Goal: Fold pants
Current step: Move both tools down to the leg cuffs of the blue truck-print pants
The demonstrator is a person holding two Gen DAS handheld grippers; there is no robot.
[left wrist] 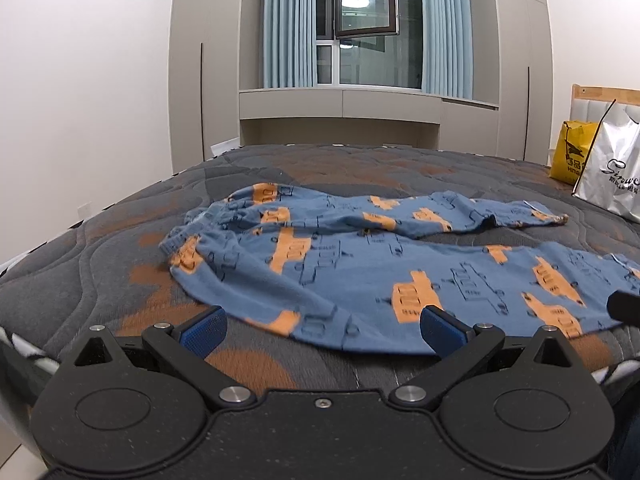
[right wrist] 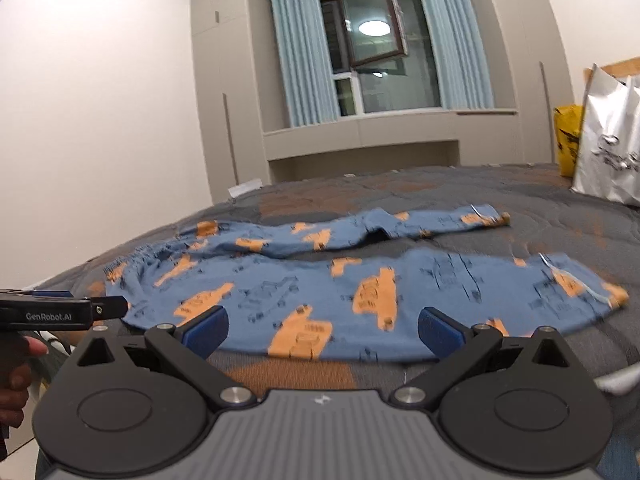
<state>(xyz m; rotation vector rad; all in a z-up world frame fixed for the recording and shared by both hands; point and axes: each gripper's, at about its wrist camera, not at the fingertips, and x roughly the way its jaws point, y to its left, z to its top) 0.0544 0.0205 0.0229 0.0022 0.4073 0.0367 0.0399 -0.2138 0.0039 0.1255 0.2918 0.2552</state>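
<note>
Pants [left wrist: 360, 272] lie crosswise, waistband left, legs running right

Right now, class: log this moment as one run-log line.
pants: spread flat on bed, unfolded | left hand-held gripper: open, empty | right hand-held gripper: open, empty

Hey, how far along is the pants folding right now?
Done: the blue pants are laid out on the bed, waistband to the left, the two legs apart and pointing right. No fold is made yet. In hand: nothing; the left gripper and right gripper are both open at the near edge of the fabric. Left: all of it, probably starting by bringing one leg over the other.
</note>
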